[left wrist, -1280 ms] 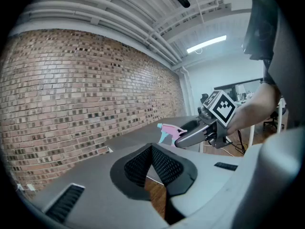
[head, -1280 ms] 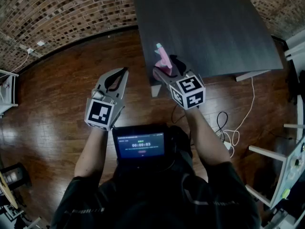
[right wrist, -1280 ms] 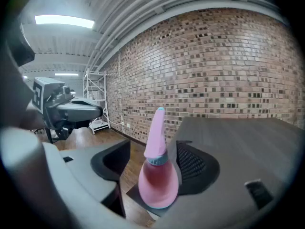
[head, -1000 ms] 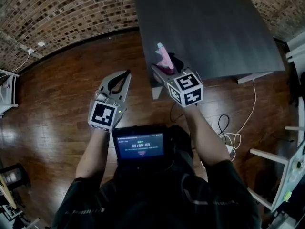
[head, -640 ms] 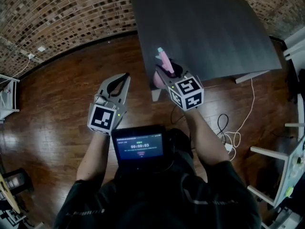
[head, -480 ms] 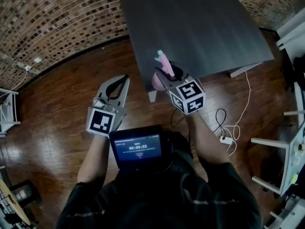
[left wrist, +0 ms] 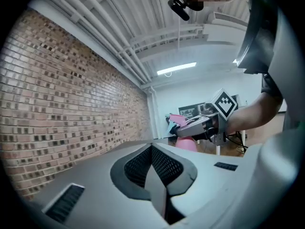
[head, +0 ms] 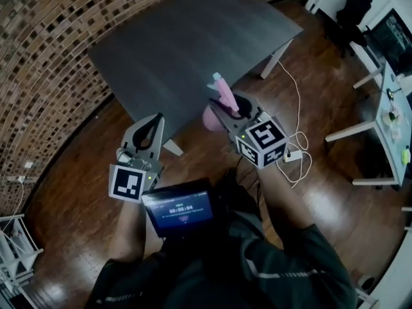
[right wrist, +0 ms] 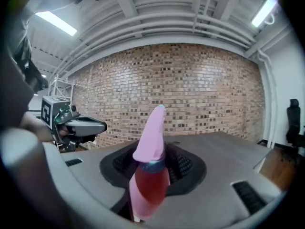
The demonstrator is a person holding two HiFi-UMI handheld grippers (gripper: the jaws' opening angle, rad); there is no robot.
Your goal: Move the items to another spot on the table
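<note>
A pink toy-like item (head: 224,94) with a teal tip and a rounded pink base stands upright in my right gripper (head: 223,108), whose jaws are shut on it, held in the air near the dark table's (head: 193,37) front edge. From the right gripper view the pink item (right wrist: 149,162) rises between the pads, red-tinted lower down. My left gripper (head: 153,122) is shut with nothing in it, held over the wooden floor left of the table. Seen from the left gripper view, the left gripper (left wrist: 156,171) has its jaws pressed together, and the right gripper (left wrist: 198,126) with the pink item (left wrist: 183,144) shows beyond.
A small screen (head: 177,211) sits at the person's chest. White cables (head: 293,156) lie on the wooden floor by a table leg (head: 275,58). White furniture (head: 386,108) stands at the right, a black chair (head: 354,11) at the top right. A brick wall (head: 45,50) runs behind.
The head view has swung, so the table now lies diagonally toward the upper left. The right gripper keeps the pink item; both grippers stay roughly where they were before the person.
</note>
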